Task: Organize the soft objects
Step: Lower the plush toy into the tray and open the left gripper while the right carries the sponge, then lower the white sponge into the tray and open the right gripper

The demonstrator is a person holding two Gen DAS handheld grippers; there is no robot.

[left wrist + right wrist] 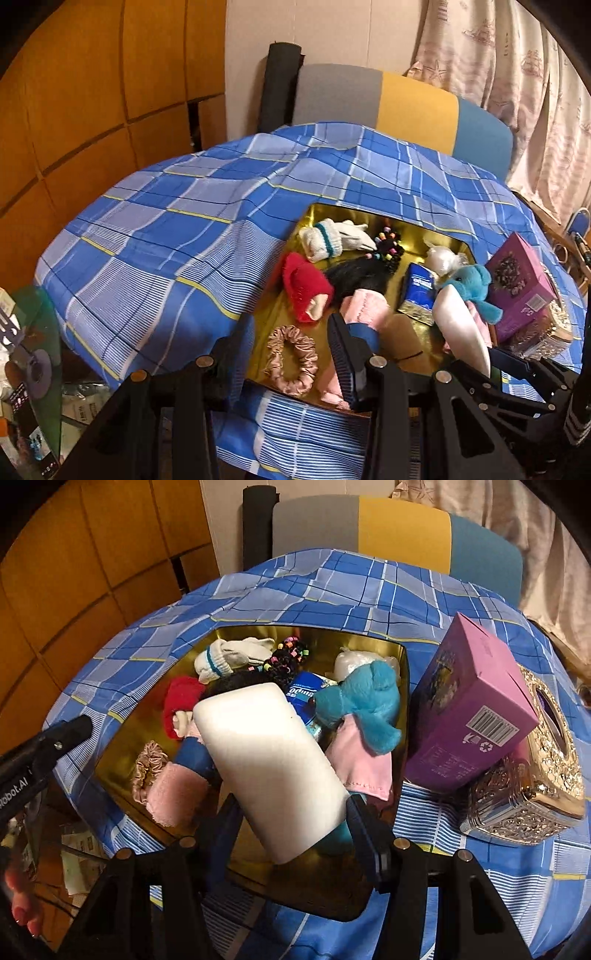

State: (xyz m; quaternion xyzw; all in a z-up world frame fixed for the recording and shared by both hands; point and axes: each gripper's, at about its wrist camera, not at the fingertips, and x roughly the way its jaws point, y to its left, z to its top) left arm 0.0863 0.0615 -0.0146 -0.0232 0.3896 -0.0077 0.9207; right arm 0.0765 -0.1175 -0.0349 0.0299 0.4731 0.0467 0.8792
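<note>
The right gripper (291,812) clamps a white foam block (266,760) over the gold tray (118,738) of soft things — probably to drop it in; the left gripper (288,332) hovers part-open, apparently empty.

A blue, white and yellow checked cloth (332,587) lies around a gold tray (122,771) with a white sponge (269,768), turquoise plush toy (365,701), red hat (303,288), dusty-pink scrunchie (291,360) and teal-striped white sock (325,240), beside a purple box (465,709).
</note>
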